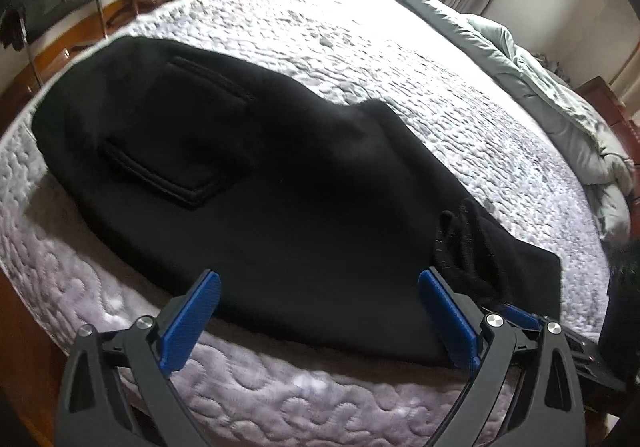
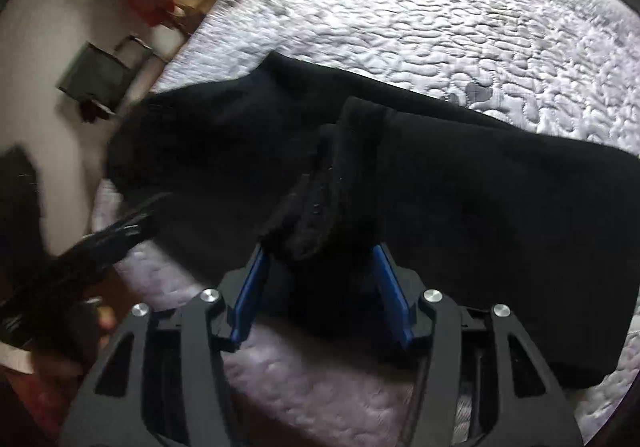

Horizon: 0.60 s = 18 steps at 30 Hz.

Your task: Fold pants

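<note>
Pants (image 1: 248,183), black and folded, lie along the bed's (image 1: 360,47) near edge in the left wrist view, the left tongs (image 1: 320,279) spread wide above them. In the right wrist view, the right tongs (image 2: 318,251) stand parted around a bunched cuff (image 2: 320,207), pads off it.

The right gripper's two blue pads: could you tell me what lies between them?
A bunched fold of the black pants, in the right wrist view, between the right gripper pads.

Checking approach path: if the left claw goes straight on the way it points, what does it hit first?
Most likely the black pants, lying on the quilted bedspread. The left claw is open, and the pants' near edge sits right between its fingers. Depth is unclear.
</note>
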Each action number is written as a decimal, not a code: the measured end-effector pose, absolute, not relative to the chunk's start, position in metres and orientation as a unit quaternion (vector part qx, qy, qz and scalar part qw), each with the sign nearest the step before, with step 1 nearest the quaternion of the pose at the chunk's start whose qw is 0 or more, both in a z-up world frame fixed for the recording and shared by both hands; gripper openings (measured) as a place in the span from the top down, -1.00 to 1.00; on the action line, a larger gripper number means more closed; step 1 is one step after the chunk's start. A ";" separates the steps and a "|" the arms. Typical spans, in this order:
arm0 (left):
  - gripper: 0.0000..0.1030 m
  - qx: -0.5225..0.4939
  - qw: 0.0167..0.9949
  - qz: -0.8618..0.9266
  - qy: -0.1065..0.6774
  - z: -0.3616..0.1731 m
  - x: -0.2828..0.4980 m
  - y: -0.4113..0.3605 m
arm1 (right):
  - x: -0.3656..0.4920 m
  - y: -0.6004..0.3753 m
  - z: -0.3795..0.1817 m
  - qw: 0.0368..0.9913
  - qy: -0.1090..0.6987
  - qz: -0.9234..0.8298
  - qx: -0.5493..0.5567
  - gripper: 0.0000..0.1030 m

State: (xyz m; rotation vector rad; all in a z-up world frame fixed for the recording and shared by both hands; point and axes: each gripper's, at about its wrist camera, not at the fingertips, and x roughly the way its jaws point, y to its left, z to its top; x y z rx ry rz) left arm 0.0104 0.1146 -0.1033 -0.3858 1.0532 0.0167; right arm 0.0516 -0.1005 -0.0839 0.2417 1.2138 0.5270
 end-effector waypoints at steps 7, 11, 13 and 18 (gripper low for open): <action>-0.92 -0.223 0.817 -0.067 0.528 -0.106 0.020 0.074 | 0.024 -0.196 -0.042 0.821 0.504 0.192 0.189 -0.24; -0.92 -0.214 0.795 -0.073 0.563 -0.122 0.034 0.043 | 0.007 -0.250 -0.044 0.829 0.493 0.141 0.223 -0.28; -0.92 -0.201 0.796 -0.065 0.567 -0.128 0.039 0.030 | -0.002 -0.264 -0.050 0.827 0.496 0.128 0.234 -0.28; -0.78 -0.145 0.807 -0.035 0.571 -0.136 0.048 0.008 | -0.010 -0.275 -0.062 0.823 0.501 0.123 0.238 -0.28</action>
